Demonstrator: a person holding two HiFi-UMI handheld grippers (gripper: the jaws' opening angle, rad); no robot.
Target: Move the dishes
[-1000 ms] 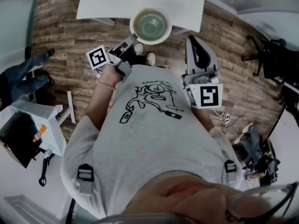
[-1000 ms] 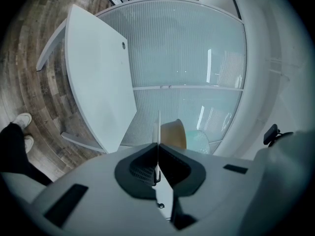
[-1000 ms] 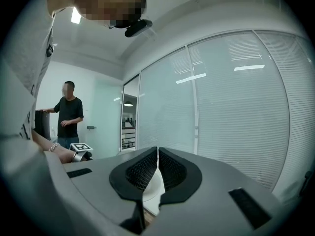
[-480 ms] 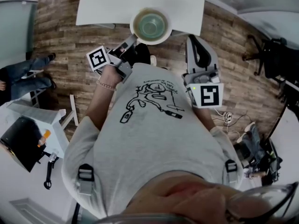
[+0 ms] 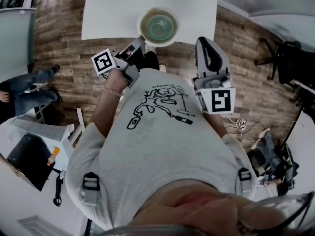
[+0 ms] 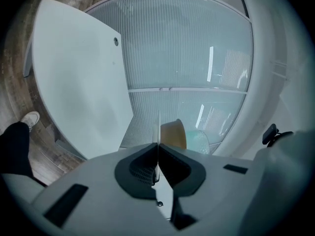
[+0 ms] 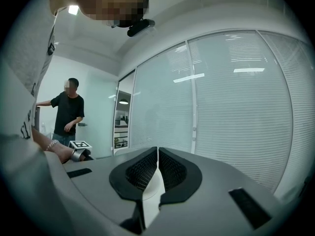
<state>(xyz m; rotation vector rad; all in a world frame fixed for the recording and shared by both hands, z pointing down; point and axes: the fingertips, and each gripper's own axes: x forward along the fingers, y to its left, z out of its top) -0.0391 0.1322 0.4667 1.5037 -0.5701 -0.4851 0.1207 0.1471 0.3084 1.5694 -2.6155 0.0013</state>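
Note:
A white bowl (image 5: 158,26) with a greenish inside hangs over the near edge of a white table (image 5: 108,11). My left gripper (image 5: 141,40) is shut on the bowl's near rim. In the left gripper view the thin rim (image 6: 158,127) stands edge-on between the jaws of the left gripper (image 6: 158,147), with the bowl's tan body (image 6: 174,134) just beyond. My right gripper (image 5: 204,43) is held level to the right of the bowl, apart from it. In its own view the right gripper (image 7: 157,154) is shut with nothing between the jaws.
A frosted glass partition (image 7: 221,107) stands ahead, past the table. A black chair (image 5: 285,58) is at the right, and cables (image 5: 241,126) lie on the wood floor. Someone's legs (image 5: 27,82) and a desk with a black box (image 5: 27,156) are at the left. A person in black (image 7: 66,113) stands further off.
The white table has come closer, so the bowl now hangs over its near edge. Both grippers keep the same pose against my body, and the floor and the desk at the left have slid back.

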